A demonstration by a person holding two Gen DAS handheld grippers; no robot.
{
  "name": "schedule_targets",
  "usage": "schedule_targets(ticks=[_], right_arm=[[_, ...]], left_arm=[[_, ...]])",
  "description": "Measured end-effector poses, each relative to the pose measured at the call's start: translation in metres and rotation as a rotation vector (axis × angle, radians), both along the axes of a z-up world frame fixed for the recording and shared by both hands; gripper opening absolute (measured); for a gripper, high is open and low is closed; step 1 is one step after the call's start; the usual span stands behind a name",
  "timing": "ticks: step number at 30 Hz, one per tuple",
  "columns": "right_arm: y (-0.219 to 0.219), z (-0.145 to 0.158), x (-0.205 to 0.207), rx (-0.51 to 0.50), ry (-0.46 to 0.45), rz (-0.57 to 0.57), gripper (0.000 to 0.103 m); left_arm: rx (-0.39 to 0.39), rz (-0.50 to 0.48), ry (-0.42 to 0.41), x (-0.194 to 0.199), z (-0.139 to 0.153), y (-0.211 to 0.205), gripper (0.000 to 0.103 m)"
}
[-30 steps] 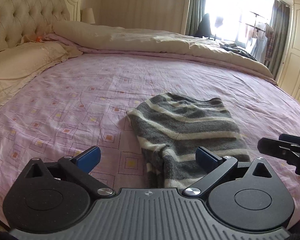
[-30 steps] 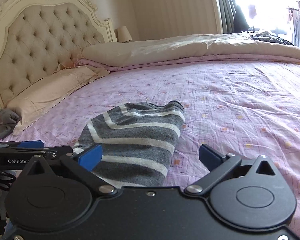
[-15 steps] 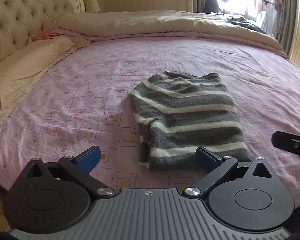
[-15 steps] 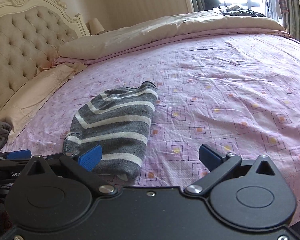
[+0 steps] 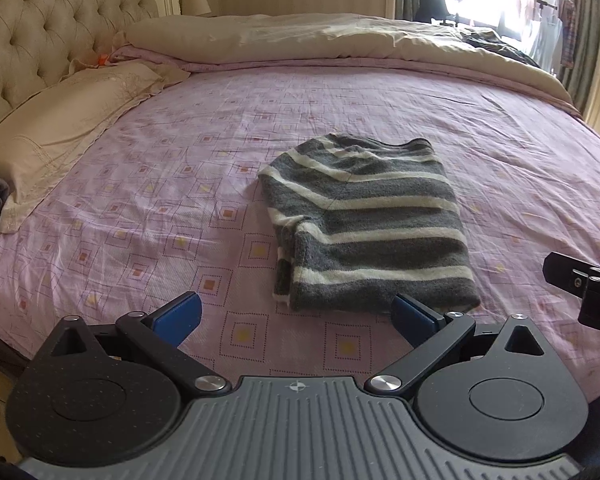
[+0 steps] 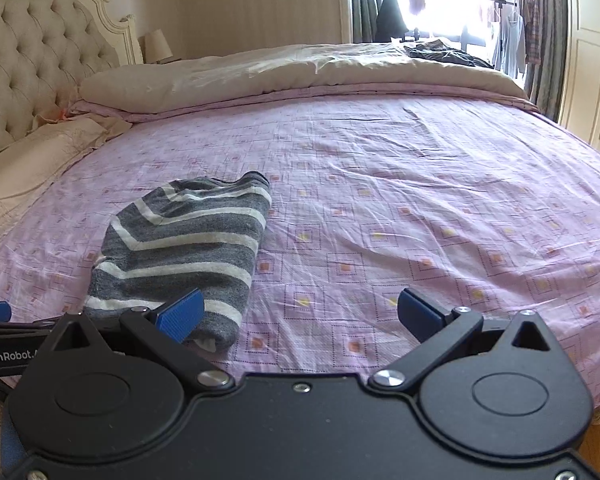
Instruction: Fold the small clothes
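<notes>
The striped garment (image 5: pixel 366 226) is laid folded on the pink bed sheet (image 5: pixel 160 208), toward the near edge of the bed and well apart from the pillow (image 5: pixel 60 132) and the rolled duvet (image 5: pixel 300 42). It is touched by neither tool. The left gripper (image 5: pixel 296 316) is held with its jaws spread wide and nothing between them; the right gripper (image 6: pixel 300 314) is likewise spread wide and empty (its left blue pad (image 6: pixel 182 314) overlaps the garment's near corner in the view only). Compared with the frames one second earlier, both grippers are seen drawn back from the cloth: the garment now appears smaller and farther off, and its near edge is fully visible beyond the left gripper's pads. The fold itself is unchanged.
</notes>
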State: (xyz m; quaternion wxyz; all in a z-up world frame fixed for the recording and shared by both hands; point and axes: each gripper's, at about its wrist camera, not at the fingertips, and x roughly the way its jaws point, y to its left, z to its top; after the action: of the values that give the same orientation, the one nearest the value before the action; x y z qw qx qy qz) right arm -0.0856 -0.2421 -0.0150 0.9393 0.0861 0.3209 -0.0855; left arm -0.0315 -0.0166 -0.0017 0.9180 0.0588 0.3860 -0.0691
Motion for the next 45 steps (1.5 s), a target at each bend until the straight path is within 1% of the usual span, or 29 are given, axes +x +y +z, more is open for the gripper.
schedule_targets(ticks=[2,5,7,22,45], right_arm=[[0.000,-0.001,0.000,0.009,0.004,0.019,0.103],[-0.001,-0.003,0.001,0.059,0.013,0.048,0.103],[-0.001,-0.004,0.002,0.073,0.022,0.053,0.103],[-0.007,-0.014,0.009,0.090,0.079,0.036,0.103],[-0.005,-0.017,0.021,0.100,0.097,0.049,0.103]], left_arm=[[-0.005,0.003,0.013,-0.001,-0.001,0.000,0.103],[-0.008,0.006,0.028,-0.001,-0.003,-0.001,0.103],[-0.008,0.007,0.035,-0.001,-0.004,-0.002,0.103],[-0.001,0.011,0.073,0.007,-0.008,-0.003,0.103],[0.011,0.012,0.084,0.020,-0.009,-0.001,0.103]])
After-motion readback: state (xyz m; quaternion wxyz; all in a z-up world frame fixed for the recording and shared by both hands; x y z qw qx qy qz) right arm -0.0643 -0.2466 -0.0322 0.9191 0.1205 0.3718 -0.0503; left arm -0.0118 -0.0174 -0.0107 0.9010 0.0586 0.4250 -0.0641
